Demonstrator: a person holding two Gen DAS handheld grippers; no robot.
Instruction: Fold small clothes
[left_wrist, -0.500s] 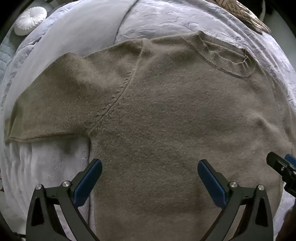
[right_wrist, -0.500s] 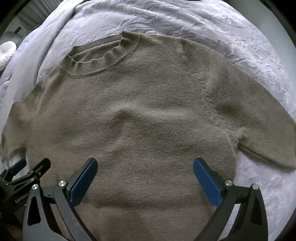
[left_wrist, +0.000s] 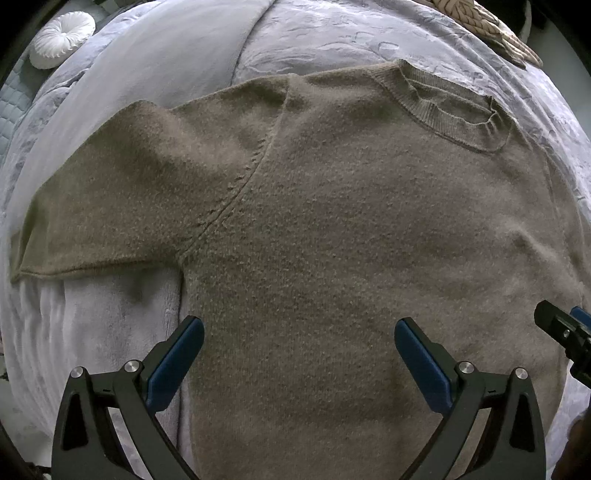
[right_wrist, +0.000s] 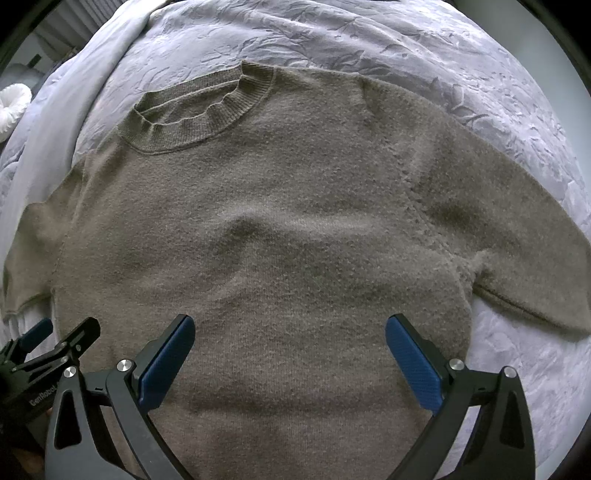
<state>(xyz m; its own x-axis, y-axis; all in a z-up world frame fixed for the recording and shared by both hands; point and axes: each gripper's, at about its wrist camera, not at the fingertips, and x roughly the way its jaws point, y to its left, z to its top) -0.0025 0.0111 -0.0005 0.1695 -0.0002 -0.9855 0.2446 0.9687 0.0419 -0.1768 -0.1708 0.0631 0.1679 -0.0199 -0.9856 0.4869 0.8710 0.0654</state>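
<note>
A brown knit short-sleeved sweater (left_wrist: 332, 240) lies flat, front up, on a pale bedspread, its ribbed collar (left_wrist: 454, 110) toward the far side. Its left sleeve (left_wrist: 110, 214) spreads out in the left wrist view, its right sleeve (right_wrist: 517, 240) in the right wrist view. My left gripper (left_wrist: 299, 354) hangs open above the sweater's lower left side, nothing between its blue pads. Over the lower middle of the sweater (right_wrist: 277, 240), my right gripper (right_wrist: 290, 350) is open too and holds nothing. Each gripper's tip shows at the other view's edge. The hem is hidden below both frames.
The pale embossed bedspread (right_wrist: 406, 48) surrounds the sweater. A smooth grey-white cover (left_wrist: 166, 62) lies at the far left. A round white cushion (left_wrist: 62, 37) sits at the far left corner, and a woven beige thing (left_wrist: 491, 26) at the far right.
</note>
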